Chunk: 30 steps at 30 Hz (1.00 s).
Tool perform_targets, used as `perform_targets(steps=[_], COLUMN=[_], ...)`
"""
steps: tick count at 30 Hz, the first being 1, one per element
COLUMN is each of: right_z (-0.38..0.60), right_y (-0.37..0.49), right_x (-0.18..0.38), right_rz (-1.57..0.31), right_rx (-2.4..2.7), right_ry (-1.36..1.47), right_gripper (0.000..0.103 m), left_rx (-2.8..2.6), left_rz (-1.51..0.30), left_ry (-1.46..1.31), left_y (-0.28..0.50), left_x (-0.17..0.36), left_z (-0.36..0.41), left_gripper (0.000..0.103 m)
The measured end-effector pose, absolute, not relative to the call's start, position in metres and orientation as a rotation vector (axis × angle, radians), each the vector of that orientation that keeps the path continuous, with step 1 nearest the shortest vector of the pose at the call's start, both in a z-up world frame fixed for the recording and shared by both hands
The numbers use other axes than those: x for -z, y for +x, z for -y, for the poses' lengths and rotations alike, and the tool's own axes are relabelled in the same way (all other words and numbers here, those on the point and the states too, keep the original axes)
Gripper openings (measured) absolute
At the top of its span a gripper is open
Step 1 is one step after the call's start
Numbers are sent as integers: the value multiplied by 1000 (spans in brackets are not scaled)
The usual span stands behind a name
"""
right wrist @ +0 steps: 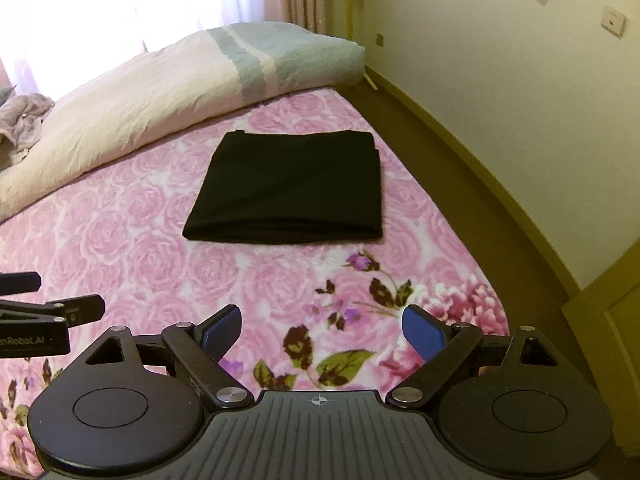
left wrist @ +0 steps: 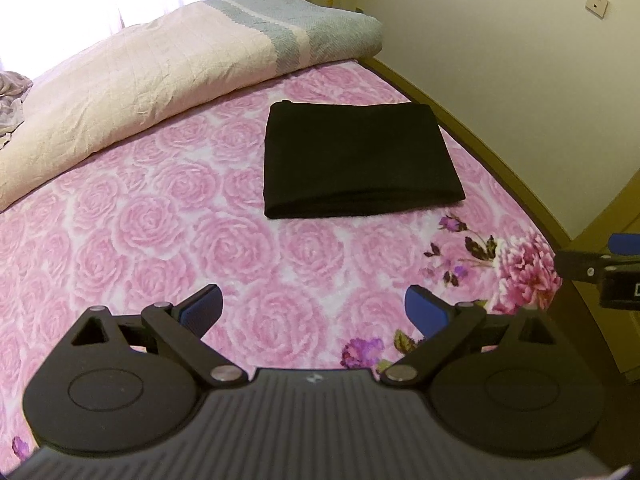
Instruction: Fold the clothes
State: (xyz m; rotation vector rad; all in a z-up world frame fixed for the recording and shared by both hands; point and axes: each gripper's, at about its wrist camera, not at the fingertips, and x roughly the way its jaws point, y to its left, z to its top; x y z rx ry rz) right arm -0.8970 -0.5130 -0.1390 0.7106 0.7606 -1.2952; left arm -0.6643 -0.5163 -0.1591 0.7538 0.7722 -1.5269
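A black garment (left wrist: 356,160) (right wrist: 292,186) lies folded into a flat rectangle on the pink rose-print bedspread (left wrist: 160,220) (right wrist: 120,240), near the bed's right edge. My left gripper (left wrist: 314,310) hovers open above the bedspread, well short of the garment, with nothing between its blue pads. My right gripper (right wrist: 322,330) is open too, empty, and also back from the garment's near edge. In the left wrist view, part of the right gripper (left wrist: 608,272) shows at the right edge. The left gripper's (right wrist: 40,316) black arm shows at the left edge of the right wrist view.
A rolled cream quilt with grey-blue stripes (left wrist: 160,76) (right wrist: 160,96) lies across the far side of the bed. Crumpled grey cloth (left wrist: 12,100) (right wrist: 24,120) sits at the far left. A wooden bed frame (left wrist: 500,152) and a pale wall (right wrist: 520,100) run along the right.
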Motion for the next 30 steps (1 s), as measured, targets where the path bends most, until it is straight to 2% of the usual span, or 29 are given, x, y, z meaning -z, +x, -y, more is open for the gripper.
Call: perform_targets(steps=[30], right_z=[510], right_y=[-893], right_x=[135], right_rz=[-745], right_rx=[1270], right_ry=[713], right_gripper=[90], left_rx=[1529], left_rz=[-727], left_ry=[767], left_y=[-668], left_x=[154], left_z=[517], left_gripper=[97])
